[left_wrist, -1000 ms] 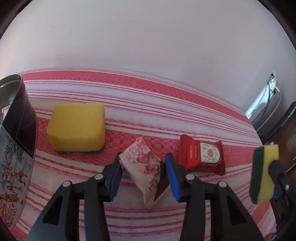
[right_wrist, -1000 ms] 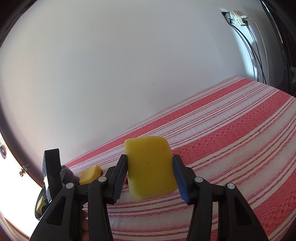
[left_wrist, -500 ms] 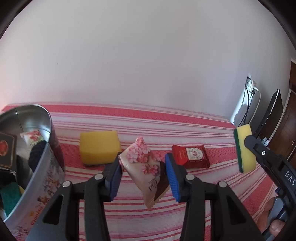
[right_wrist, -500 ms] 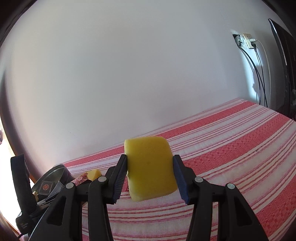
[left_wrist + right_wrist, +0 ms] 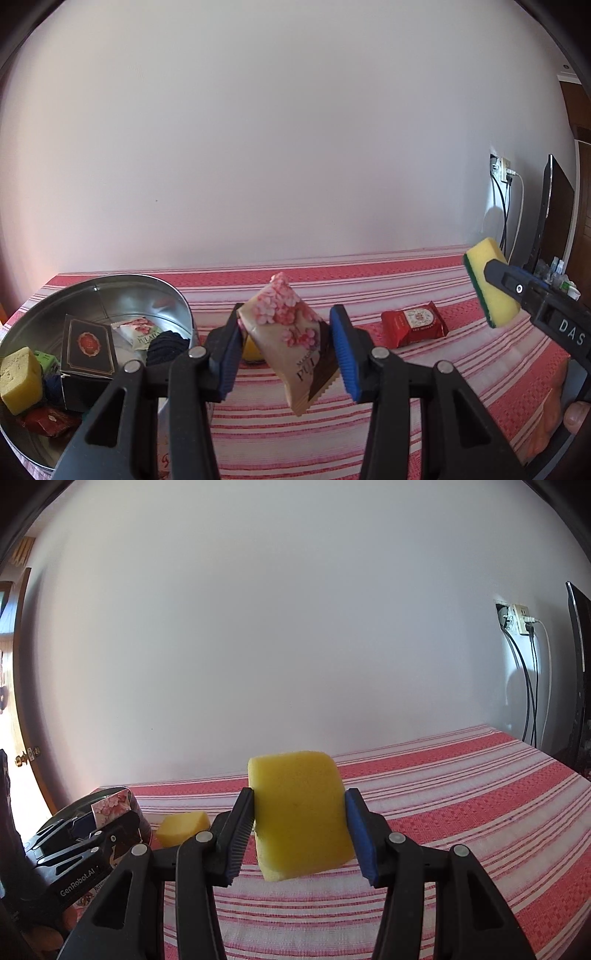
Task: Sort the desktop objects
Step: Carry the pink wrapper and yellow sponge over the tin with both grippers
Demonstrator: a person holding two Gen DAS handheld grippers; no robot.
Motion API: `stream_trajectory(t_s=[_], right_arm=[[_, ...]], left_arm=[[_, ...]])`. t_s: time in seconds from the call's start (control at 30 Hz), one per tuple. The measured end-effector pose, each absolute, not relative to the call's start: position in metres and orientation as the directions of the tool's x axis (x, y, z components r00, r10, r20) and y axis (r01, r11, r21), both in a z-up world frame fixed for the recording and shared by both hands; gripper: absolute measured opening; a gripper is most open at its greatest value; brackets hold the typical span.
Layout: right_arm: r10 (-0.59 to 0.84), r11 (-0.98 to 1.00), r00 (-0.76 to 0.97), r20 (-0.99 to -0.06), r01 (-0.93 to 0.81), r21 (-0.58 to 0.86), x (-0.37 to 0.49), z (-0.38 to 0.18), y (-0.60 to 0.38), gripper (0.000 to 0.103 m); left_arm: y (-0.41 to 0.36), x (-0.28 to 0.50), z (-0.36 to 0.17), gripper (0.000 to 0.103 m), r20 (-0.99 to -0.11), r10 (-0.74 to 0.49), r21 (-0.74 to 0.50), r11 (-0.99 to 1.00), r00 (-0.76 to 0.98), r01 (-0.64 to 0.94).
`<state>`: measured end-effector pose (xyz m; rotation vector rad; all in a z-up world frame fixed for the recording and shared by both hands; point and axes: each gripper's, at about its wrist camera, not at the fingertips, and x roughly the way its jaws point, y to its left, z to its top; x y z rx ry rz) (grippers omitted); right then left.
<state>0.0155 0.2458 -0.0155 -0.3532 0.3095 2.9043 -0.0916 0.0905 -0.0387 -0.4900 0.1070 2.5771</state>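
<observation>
Both jaws loaded: left gripper (image 5: 286, 354) pinching a floral snack packet (image 5: 291, 339), right gripper (image 5: 299, 834) clamped on a yellow sponge (image 5: 301, 814).

Up off the striped tablecloth (image 5: 424, 398) they hang, packet tilted on one corner between the blue pads, and the open round tin (image 5: 110, 295) sits just left, already holding a dark box (image 5: 88, 345), another sponge and wrapped snacks. Carry step, by my reading, with the drop to come. Next move calls for swinging the packet left over the tin rim before letting go. A red snack packet (image 5: 413, 325) and a second sponge (image 5: 183, 823) lie on the cloth, unsorted.
</observation>
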Motion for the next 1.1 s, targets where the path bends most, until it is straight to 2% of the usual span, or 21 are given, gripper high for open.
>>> stream_trajectory(t_s=[0.17,0.53,0.77,0.97,1.1], right_arm=[[0.172,-0.974,-0.953,-0.248,-0.202,0.105,0.01,-0.014,0.228,0.053],[0.073,-0.99,-0.961,-0.268,-0.103,0.097,-0.005,-0.016,0.191,0.053],[-0.002,-0.995,-0.961,-0.278,-0.026,0.097,-0.022,-0.017,0.159,0.053],[-0.046,-0.994,-0.956,-0.29,0.016,0.105,-0.038,-0.017,0.137,0.053],[-0.083,-0.992,-0.952,-0.295,0.052,0.111,-0.052,-0.018,0.12,0.053]], left_arm=[[0.081,-0.09,-0.042,0.045,-0.349,0.465,-0.011,-0.87,-0.813,-0.493],[0.032,-0.092,-0.039,0.045,-0.297,0.451,-0.013,-0.883,-0.842,-0.469],[0.009,-0.099,-0.039,0.046,-0.278,0.373,-0.001,-0.922,-0.885,-0.388],[-0.016,-0.103,-0.037,0.046,-0.265,0.357,-0.038,-0.932,-0.896,-0.36],[-0.037,-0.113,-0.036,0.046,-0.275,0.303,-0.088,-0.953,-0.913,-0.289]])
